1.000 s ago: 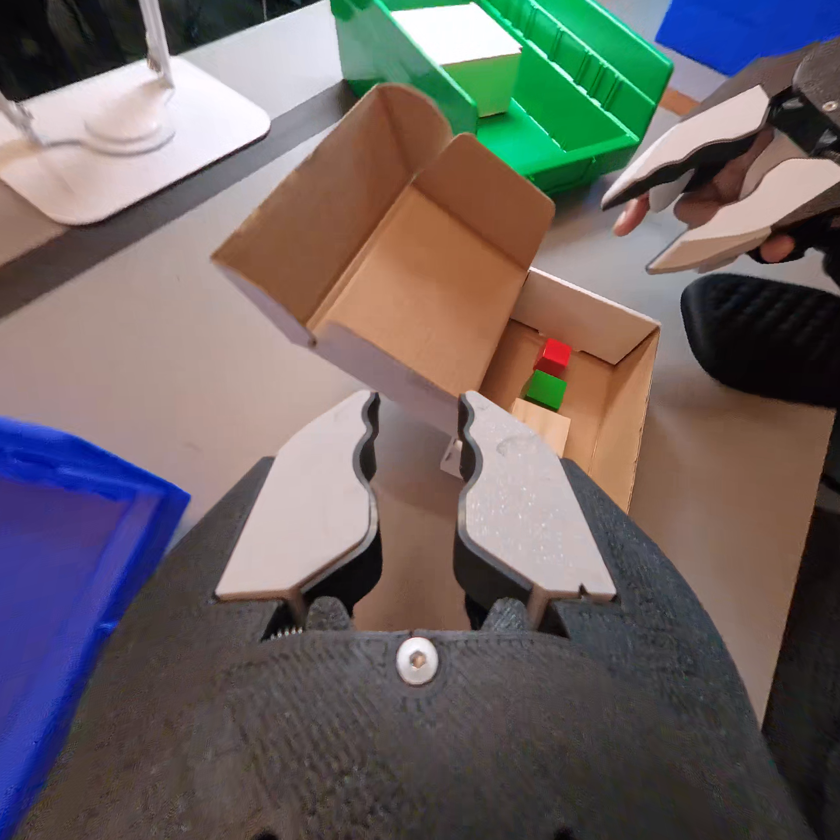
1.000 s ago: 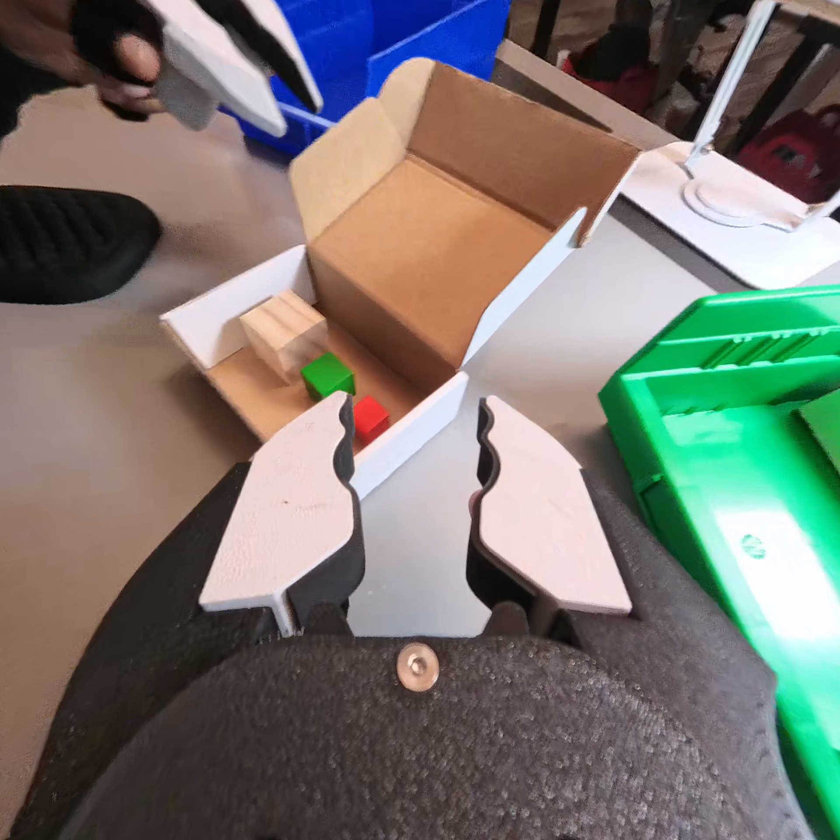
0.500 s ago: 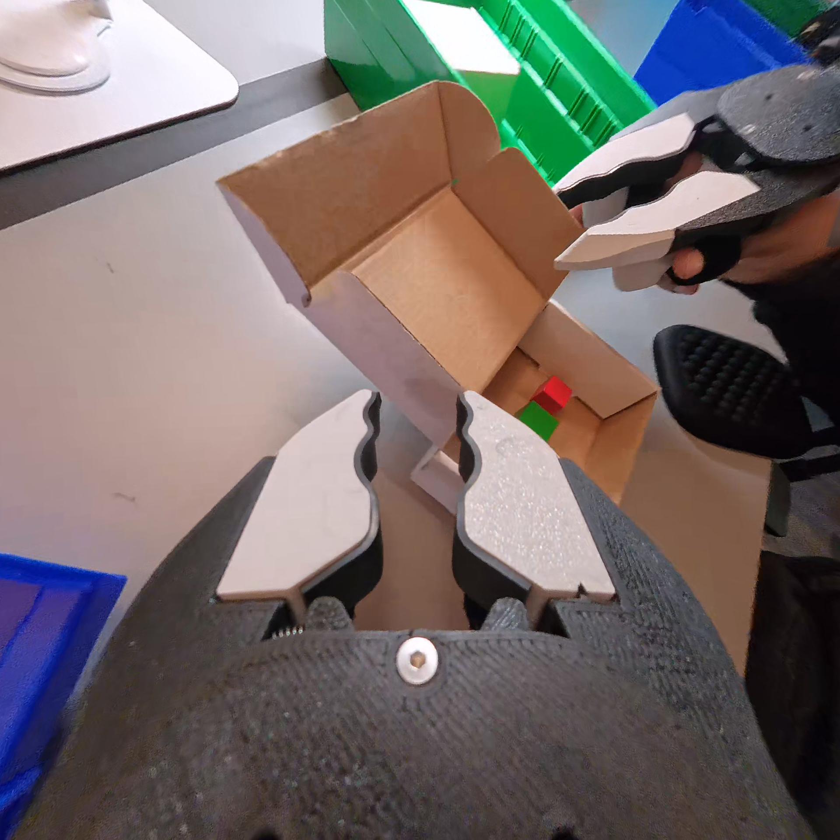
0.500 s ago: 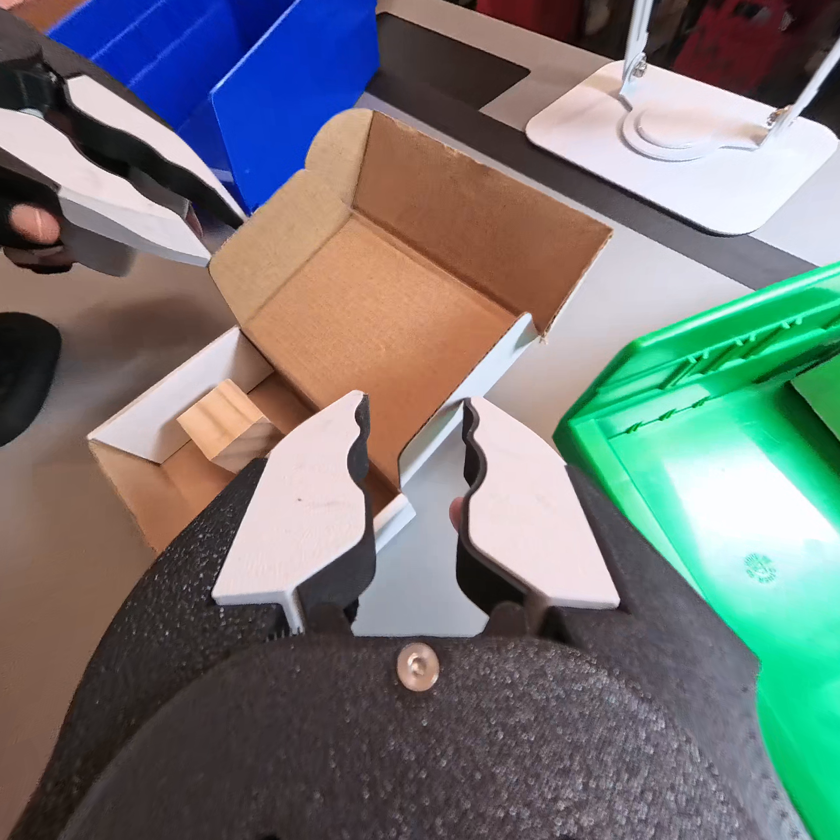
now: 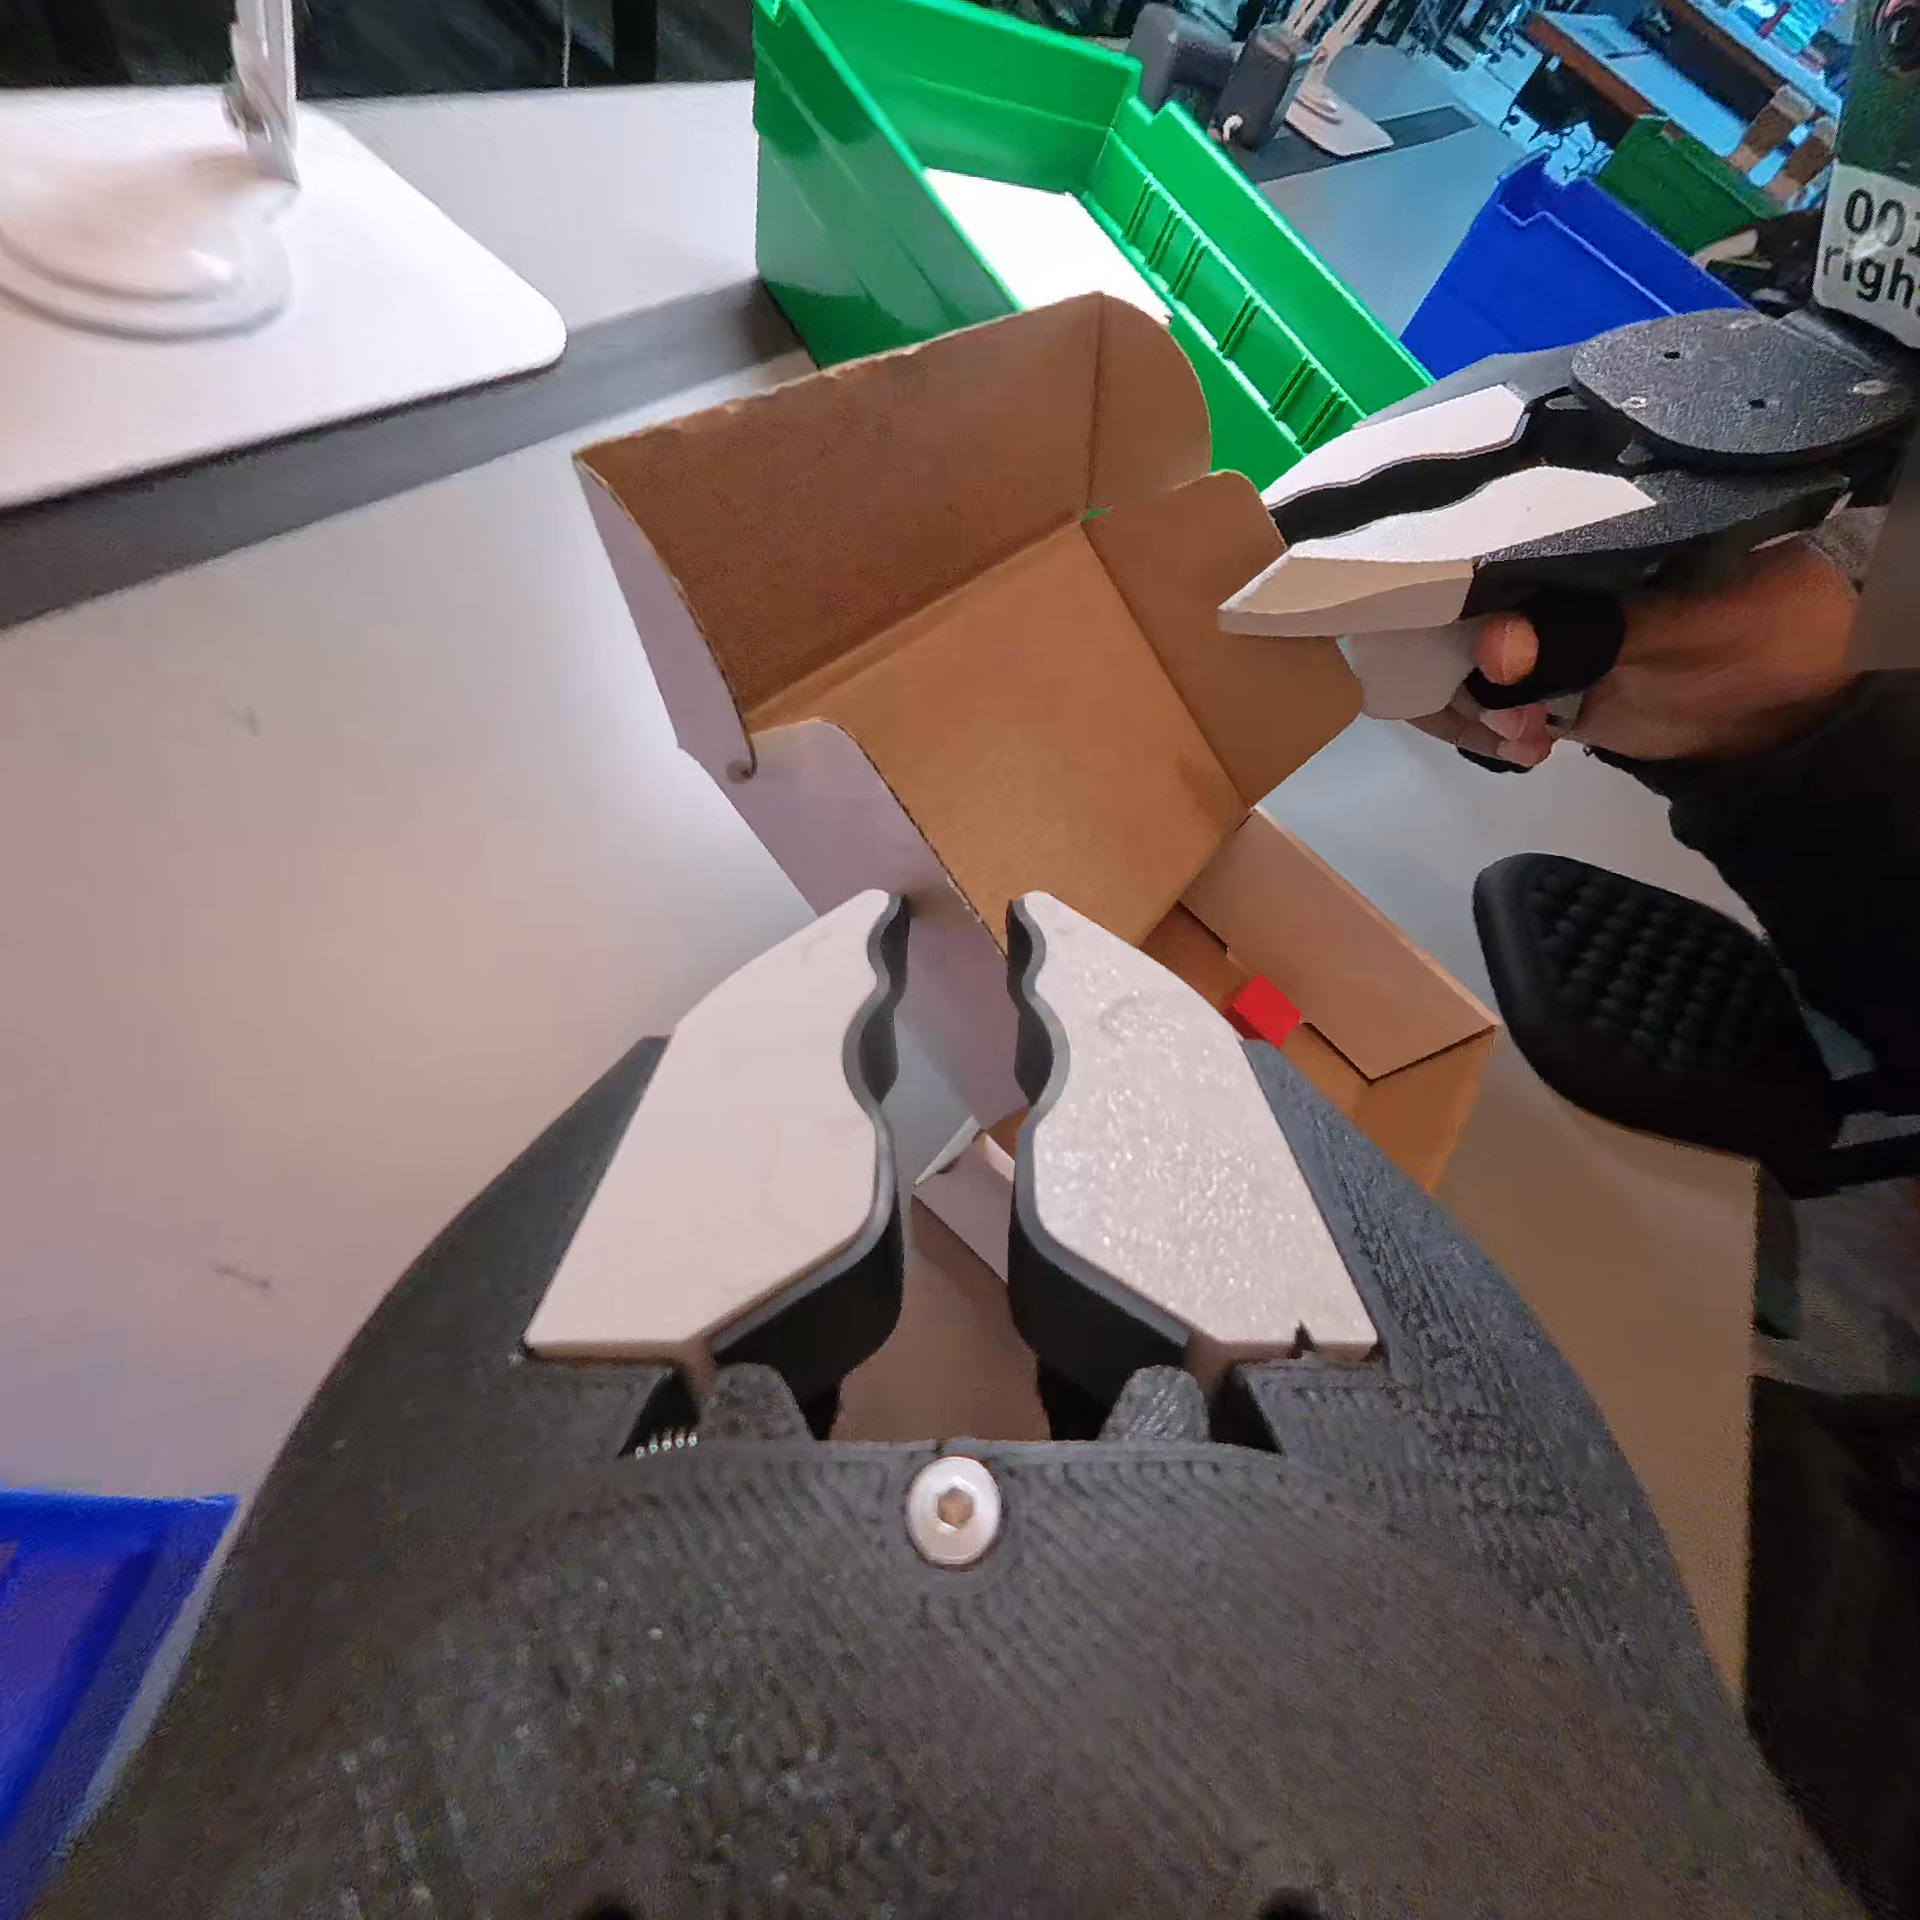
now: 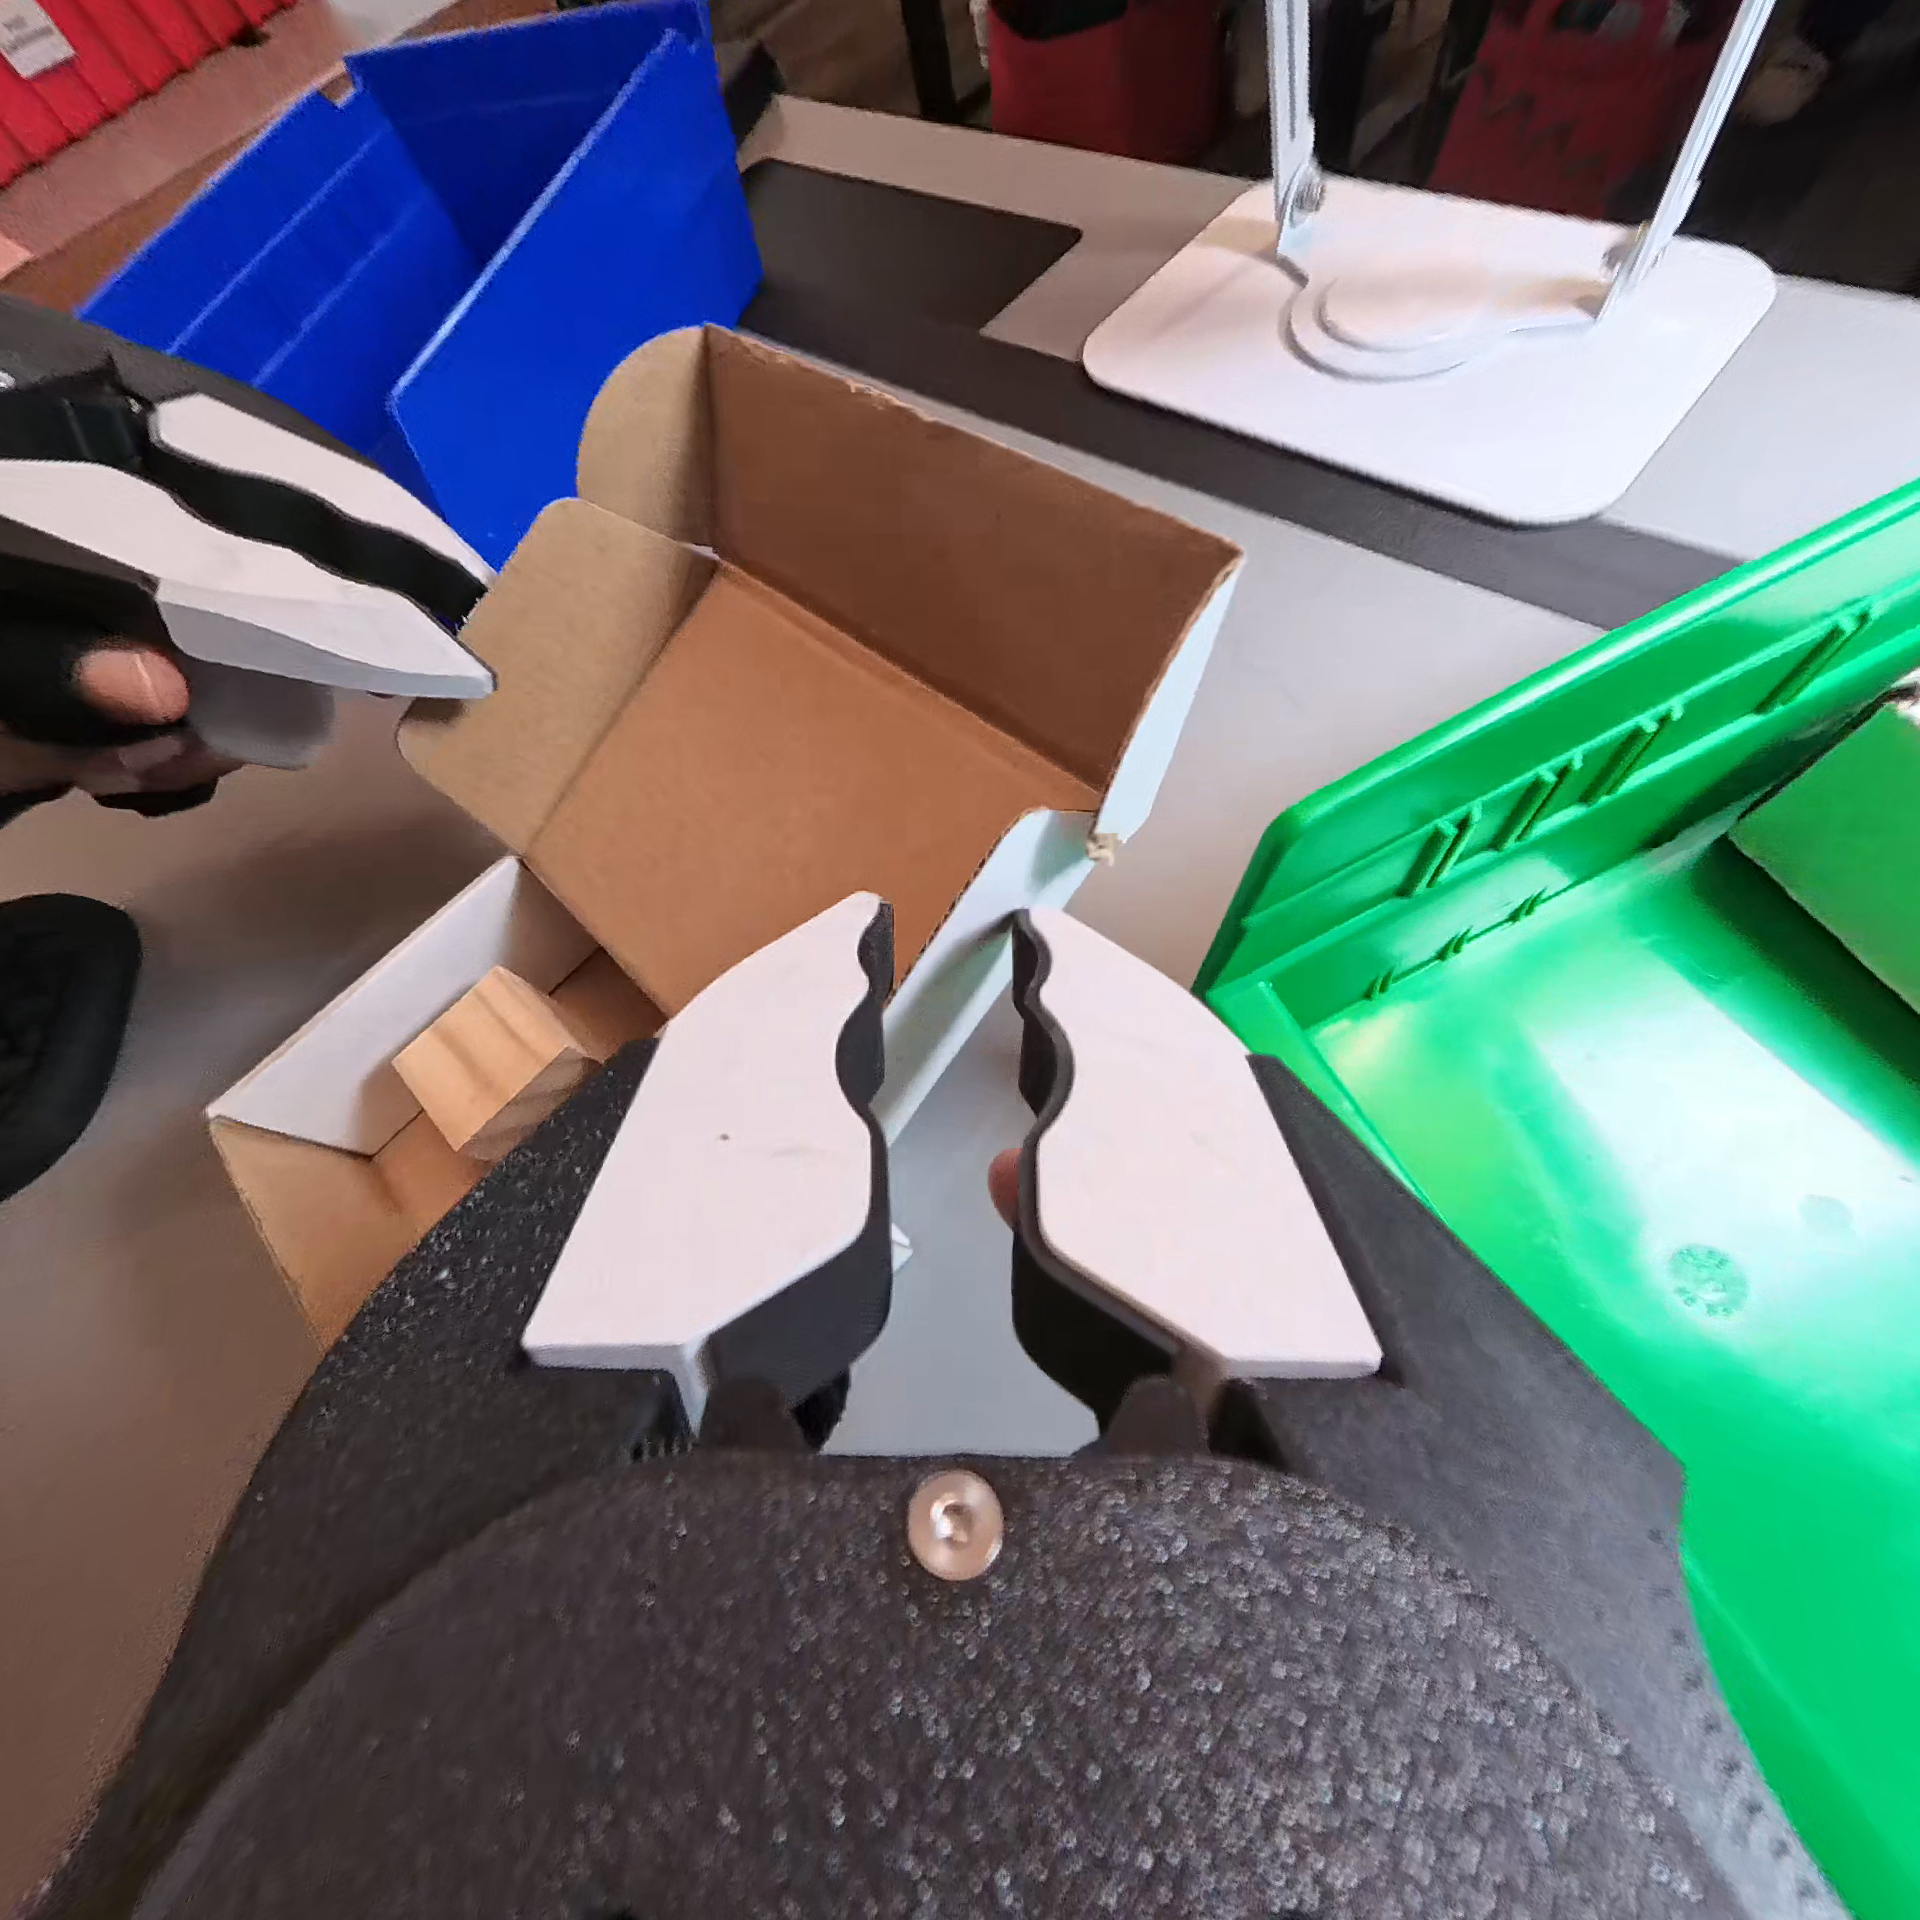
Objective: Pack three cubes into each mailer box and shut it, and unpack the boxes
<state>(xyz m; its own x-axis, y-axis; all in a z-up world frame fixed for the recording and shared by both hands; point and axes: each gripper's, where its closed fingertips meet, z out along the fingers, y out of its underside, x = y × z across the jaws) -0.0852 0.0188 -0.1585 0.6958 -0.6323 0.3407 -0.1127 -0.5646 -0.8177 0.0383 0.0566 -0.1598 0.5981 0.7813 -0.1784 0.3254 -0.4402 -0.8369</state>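
Since a second ago the mailer box (image 5: pixel 1039 665) lid has been tilted over the red cube (image 5: pixel 1260 1010) and wooden cube (image 6: pixel 488 1049) inside; side flaps are straddled, unclamped, by narrowly parted left gripper (image 5: pixel 956 925) and right gripper (image 6: pixel 951 930); closing is judged underway.

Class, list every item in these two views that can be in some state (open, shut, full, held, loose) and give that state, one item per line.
Mailer box: open, on the table.
Box lid: raised, side flaps unfolded.
Left gripper: open, lid's side flap between its fingers.
Right gripper: open, lid's other side flap between its fingers.
Wooden cube: loose inside the box.
Red cube: loose inside the box.
Green bin: holding a white box.
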